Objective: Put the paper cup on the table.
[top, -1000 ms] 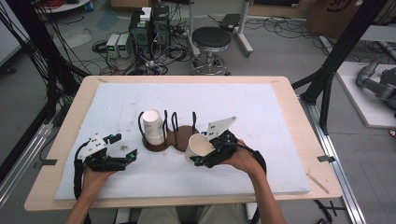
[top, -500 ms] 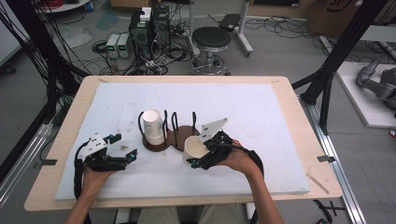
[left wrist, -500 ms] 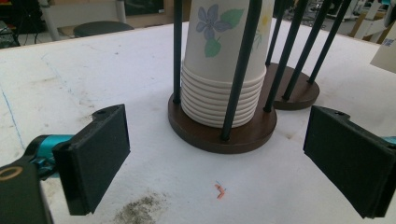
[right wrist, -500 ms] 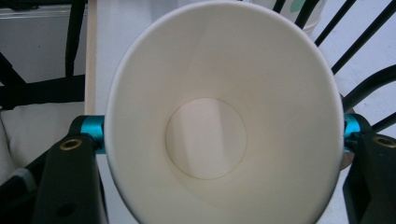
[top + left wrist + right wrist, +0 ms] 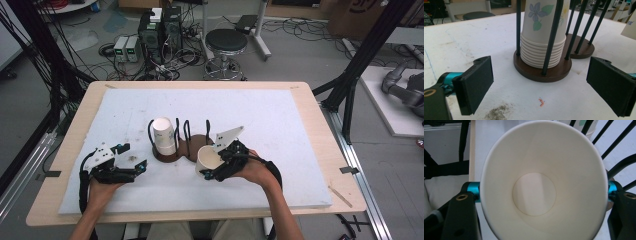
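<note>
Our left gripper [image 5: 131, 159] rests low on the white mat [image 5: 300, 130], jaws spread wide with nothing between them, pointed at the stack of paper cups [image 5: 541, 37]. We see that stack standing upside down inside the black rods of the wooden cup holder [image 5: 176, 145], whose second ring of rods stands just to its right. Further right, our right gripper [image 5: 214, 161] clamps a single paper cup [image 5: 207, 159] by its sides, just beside the holder's right base. We look straight into the cup's open mouth [image 5: 541, 187] in the right gripper view, its bottom bare.
</note>
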The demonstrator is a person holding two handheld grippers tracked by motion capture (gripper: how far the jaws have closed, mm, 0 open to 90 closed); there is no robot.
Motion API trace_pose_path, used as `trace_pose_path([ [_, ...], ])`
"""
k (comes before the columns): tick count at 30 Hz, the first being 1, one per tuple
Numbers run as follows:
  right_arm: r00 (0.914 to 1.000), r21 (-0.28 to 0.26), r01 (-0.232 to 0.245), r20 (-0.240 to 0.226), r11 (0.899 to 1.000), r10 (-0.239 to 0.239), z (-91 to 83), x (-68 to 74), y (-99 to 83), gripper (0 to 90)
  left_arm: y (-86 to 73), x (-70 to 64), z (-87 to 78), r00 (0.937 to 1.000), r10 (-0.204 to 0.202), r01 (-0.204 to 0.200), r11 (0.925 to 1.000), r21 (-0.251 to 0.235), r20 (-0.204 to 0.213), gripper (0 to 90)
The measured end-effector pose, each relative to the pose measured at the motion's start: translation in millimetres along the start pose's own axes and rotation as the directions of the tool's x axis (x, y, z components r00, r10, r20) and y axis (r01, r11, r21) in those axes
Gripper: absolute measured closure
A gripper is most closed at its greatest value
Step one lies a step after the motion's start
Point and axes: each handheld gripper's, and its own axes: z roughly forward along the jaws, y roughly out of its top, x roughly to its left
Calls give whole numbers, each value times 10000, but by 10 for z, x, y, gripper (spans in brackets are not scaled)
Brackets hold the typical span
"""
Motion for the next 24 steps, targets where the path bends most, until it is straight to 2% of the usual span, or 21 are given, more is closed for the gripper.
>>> trace_pose_path([
  [9,10000,178,50,-51,9998,-49,73,-16,7,287,0,-1,0,10000,37,-37,10000,29,15,71],
  [16,9997,545,234,-106,9982,-229,187,9,30,287,1,-3,2,10000,72,-72,10000,26,39,71],
  [24,9993,721,352,-177,9968,-340,256,37,63,287,1,-3,2,10000,77,-77,10000,26,44,72],
])
